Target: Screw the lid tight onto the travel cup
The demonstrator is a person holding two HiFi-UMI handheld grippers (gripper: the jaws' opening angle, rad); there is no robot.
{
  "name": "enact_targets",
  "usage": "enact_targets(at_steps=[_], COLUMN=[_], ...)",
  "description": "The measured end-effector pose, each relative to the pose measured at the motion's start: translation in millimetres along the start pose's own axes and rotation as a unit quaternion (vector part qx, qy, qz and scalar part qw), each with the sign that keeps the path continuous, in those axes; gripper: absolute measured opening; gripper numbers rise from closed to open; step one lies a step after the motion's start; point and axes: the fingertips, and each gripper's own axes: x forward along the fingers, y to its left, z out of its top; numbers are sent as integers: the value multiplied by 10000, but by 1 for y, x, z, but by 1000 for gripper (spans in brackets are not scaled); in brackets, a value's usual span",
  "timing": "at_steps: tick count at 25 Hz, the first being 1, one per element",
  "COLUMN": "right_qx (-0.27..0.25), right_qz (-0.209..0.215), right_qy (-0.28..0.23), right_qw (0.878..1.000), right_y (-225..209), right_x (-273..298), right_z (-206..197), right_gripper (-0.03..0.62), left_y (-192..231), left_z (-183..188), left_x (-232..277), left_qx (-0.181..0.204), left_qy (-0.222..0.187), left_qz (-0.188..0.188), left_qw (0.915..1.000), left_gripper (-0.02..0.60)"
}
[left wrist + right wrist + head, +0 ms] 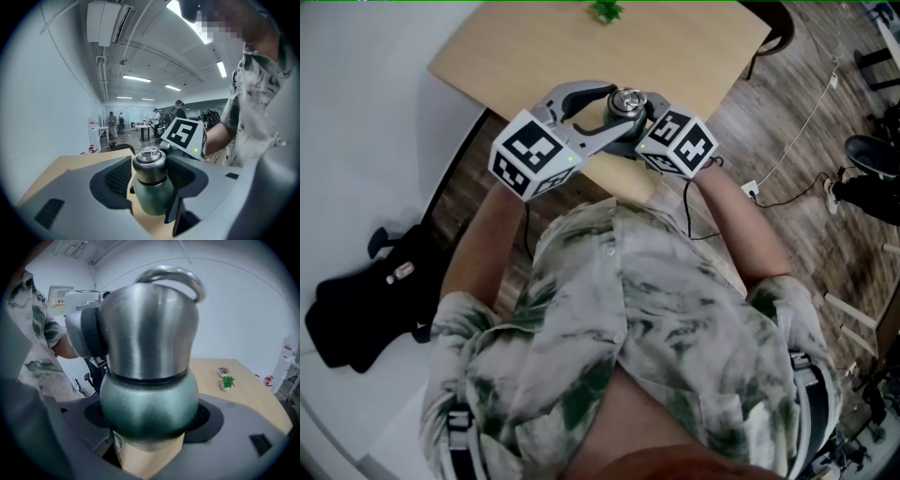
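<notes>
The travel cup [150, 404], a green rounded body, stands upright at the near edge of the wooden table [534, 47], close in front of the person. Whether its base rests on the wood cannot be told. The steel lid [147, 329], with a ring handle on top, already sits on the cup's neck, and only a dark seam shows between the two.

The right gripper [150, 423] is clenched on the green body, one pad on each flank, probably to anchor the cup so that it cannot spin. The left gripper [152, 173] comes in from the opposite side, higher up, and straddles the lid. Its jaws stand wide: one pad lies against the steel, while a strip of table shows between the other pad and the cup. It is therefore released rather than clamped, which suggests a fresh hold being set for a tightening turn.

A small green sprig [606, 11] lies at the table's far edge, well apart.
</notes>
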Motion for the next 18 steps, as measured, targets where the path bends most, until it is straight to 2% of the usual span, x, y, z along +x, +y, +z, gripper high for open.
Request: enact_targets(at_steps=[8,13,15,18], right_qx=[176,222,188,159], right_qz=[-176,-235,-246,-238], right_qy=[3,-16,-19,-14], right_qw=[9997,9995,9995,9996], right_y=[-7,-8,-7,-6], right_x=[5,6,7,9], right_z=[-2,-2,0,1], right_gripper=[405,405,405,405], left_y=[6,5,7,8], left_z=[-1,-4,-5,-6], left_x=[-1,3,4,3], left_qx=[-388,-445,-461,-451], left_qy=[-23,65,82,77], left_qz=[902,1413,1535,1516], left_qw=[9952,9889,9870,9874], left_gripper=[252,252,252,247])
